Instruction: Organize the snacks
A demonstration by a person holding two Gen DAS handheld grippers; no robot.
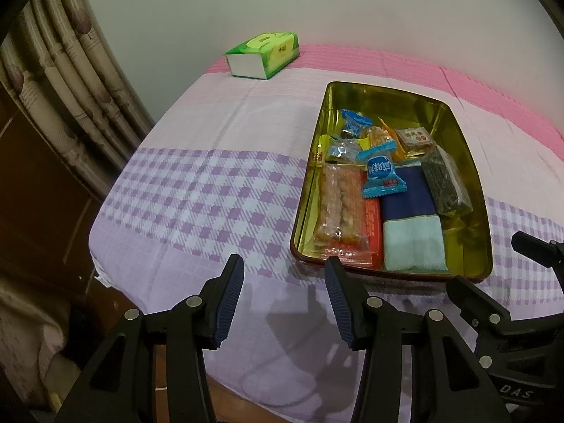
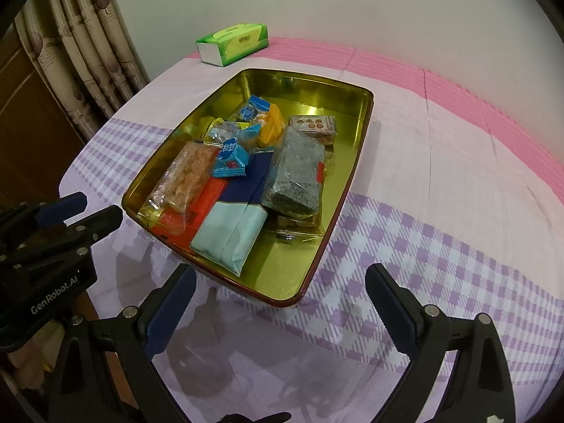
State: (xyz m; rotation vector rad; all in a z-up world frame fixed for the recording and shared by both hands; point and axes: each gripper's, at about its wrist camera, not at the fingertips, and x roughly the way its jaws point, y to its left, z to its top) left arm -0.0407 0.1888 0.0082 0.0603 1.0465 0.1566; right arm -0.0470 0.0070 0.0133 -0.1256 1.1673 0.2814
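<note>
A gold tin tray (image 1: 469, 162) (image 2: 338, 190) sits on the checked cloth and holds several wrapped snacks: a blue candy packet (image 1: 382, 174) (image 2: 231, 160), a clear pack of orange biscuits (image 1: 338, 201) (image 2: 187, 176), a navy and mint packet (image 1: 412, 225) (image 2: 232, 225), a dark seaweed-like block (image 1: 446, 179) (image 2: 298, 172) and a small brown box (image 1: 414, 139) (image 2: 313, 125). My left gripper (image 1: 283, 296) is open and empty, just short of the tray's near left corner. My right gripper (image 2: 282, 306) is open and empty, at the tray's near edge.
A green tissue box (image 1: 262, 54) (image 2: 232, 47) stands at the far edge by the wall. The table is covered by a purple-checked and pink cloth (image 1: 197, 190) (image 2: 440, 211). A curtain (image 1: 60, 81) hangs at the left, beyond the table edge.
</note>
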